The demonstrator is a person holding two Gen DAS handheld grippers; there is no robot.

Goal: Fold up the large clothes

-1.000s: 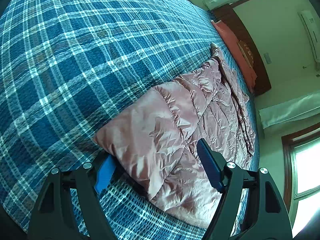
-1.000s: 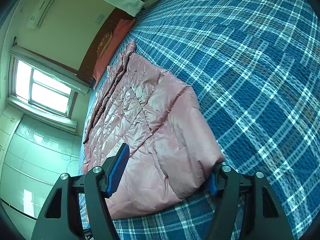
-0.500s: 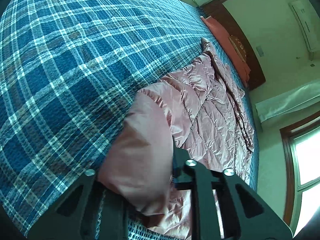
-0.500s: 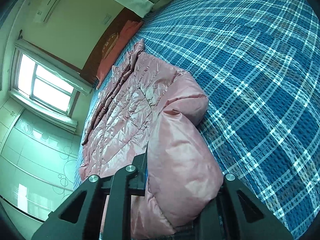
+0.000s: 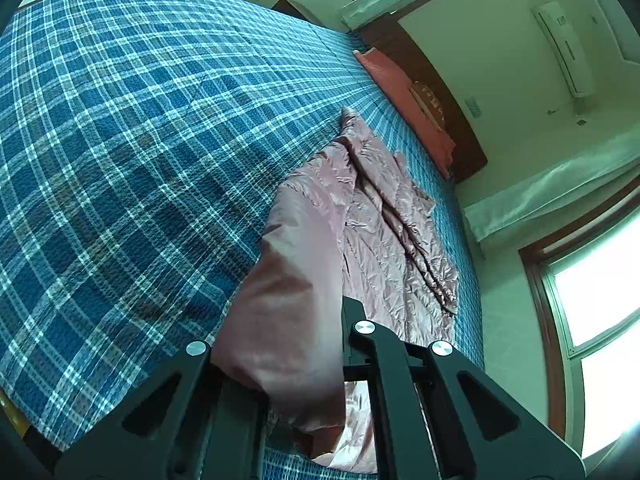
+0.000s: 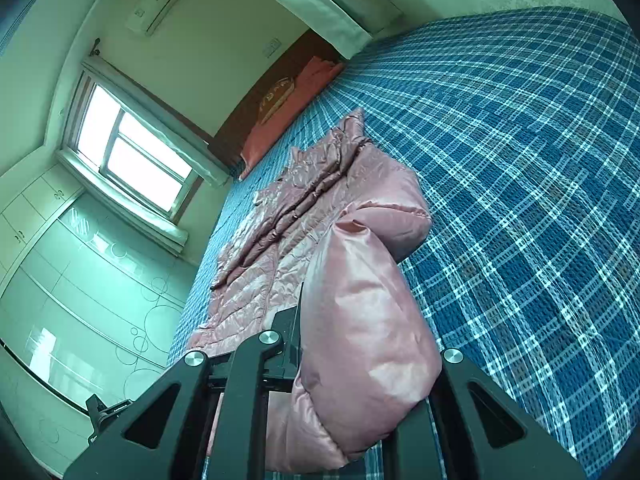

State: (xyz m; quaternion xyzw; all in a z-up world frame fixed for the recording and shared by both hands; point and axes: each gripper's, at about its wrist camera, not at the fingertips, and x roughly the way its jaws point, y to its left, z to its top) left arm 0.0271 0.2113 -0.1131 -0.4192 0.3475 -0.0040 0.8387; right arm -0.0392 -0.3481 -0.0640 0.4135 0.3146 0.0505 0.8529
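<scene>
A shiny pink quilted down jacket (image 5: 384,236) (image 6: 304,216) lies lengthwise on a bed with a blue plaid cover (image 5: 132,152) (image 6: 520,168). My left gripper (image 5: 288,364) is shut on the jacket's near end, and the puffy fabric bulges up between its black arms. My right gripper (image 6: 360,364) is shut on the same near end at the other corner. Both corners are lifted off the cover, so the near part of the jacket rises in a fold while the far part lies flat. The pads are hidden by the fabric.
An orange-red pillow (image 5: 404,104) (image 6: 296,108) rests against the dark wooden headboard (image 5: 440,96) at the far end. A window (image 6: 132,152) and pale wardrobe doors (image 6: 80,300) stand beside the bed. An air conditioner (image 5: 564,48) hangs on the wall.
Both grippers went from open, straddling the jacket's near corners, to shut on them. They then rose, lifting the near end off the bed cover.
</scene>
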